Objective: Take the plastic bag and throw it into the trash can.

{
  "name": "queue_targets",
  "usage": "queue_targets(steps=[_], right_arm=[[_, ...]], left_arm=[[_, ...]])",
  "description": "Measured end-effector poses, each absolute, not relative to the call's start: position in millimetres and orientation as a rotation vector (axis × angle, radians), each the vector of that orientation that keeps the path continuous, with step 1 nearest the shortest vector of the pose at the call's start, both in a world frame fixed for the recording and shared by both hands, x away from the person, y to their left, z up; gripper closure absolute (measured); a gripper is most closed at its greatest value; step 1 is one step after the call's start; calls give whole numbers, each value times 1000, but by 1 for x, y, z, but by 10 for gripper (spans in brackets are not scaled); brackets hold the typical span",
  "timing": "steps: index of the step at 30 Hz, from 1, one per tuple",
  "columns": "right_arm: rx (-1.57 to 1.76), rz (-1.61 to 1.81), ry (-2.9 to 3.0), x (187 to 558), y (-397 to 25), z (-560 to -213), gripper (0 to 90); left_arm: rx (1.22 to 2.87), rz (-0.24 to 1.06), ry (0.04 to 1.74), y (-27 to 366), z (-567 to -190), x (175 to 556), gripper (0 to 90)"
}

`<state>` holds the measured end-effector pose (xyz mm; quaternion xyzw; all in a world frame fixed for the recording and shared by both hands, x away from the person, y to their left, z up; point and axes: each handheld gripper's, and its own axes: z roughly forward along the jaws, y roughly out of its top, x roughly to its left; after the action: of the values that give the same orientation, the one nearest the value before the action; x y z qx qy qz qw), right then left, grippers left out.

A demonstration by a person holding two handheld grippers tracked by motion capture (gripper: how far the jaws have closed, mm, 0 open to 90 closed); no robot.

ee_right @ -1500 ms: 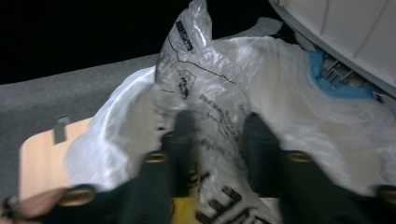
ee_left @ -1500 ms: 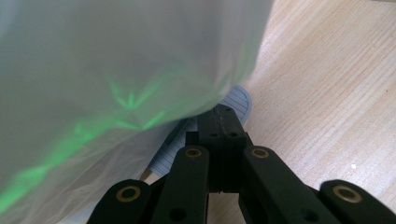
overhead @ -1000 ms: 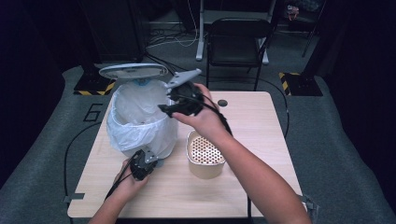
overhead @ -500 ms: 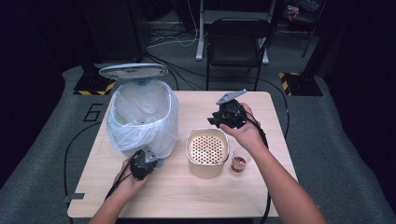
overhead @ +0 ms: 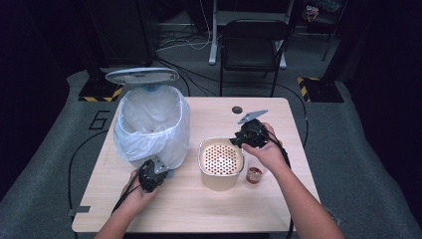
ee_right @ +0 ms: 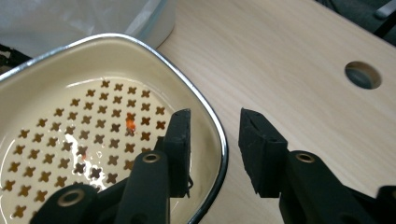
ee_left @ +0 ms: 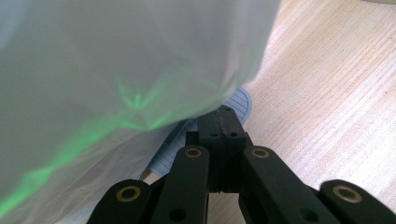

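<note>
A pedal bin (overhead: 152, 124) lined with a white plastic bag stands at the table's left, its lid (overhead: 142, 75) raised. My left gripper (overhead: 160, 171) sits low at the bin's front base. In the left gripper view its jaws (ee_left: 221, 125) are shut, tips against a pale ribbed pedal (ee_left: 238, 103) under the bag (ee_left: 116, 79). A cream pot (overhead: 221, 163) with a perforated insert stands mid-table. My right gripper (overhead: 239, 141) is open over its right rim (ee_right: 219, 144), one jaw inside and one outside (ee_right: 212, 140). A small orange bit (ee_right: 131, 123) lies on the insert.
A small clear cup (overhead: 254, 175) with red contents stands just right of the pot, under my right wrist. A round cable hole (overhead: 237, 109) is in the table's far side, also seen as the hole (ee_right: 363, 74). A black chair (overhead: 254, 45) stands beyond the table.
My right gripper has swung from above the bin across to the right and come down at the pot's right rim. The left gripper has stayed at the bin's base.
</note>
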<state>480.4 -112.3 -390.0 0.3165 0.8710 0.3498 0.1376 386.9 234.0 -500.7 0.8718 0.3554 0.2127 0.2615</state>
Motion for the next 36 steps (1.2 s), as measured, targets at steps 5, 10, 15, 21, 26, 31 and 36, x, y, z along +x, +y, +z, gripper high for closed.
queue_targets(steps=[5,10,15,21,26,31,36], right_arm=[[942,973,2563,482,-112,-403,751],[970,1025,2578,485,-118,-406,774],[1011,1069,2605,482,-123,-406,788],[967,1062,2638,474,-122,-405,788],[914,1055,2669,464,-121,-404,787],[894,1058,2639,453,-121,-399,649],[897,1137,2543,440,-132,-387,525]], left_arm=[[2358,590,963,233,-501,386,900],[2357,586,965,234,-501,387,900],[2357,586,965,234,-501,387,900],[2359,586,962,233,-501,386,900],[2360,596,967,233,-501,386,900],[2359,593,966,233,-501,386,900],[2359,594,966,233,-501,386,900]])
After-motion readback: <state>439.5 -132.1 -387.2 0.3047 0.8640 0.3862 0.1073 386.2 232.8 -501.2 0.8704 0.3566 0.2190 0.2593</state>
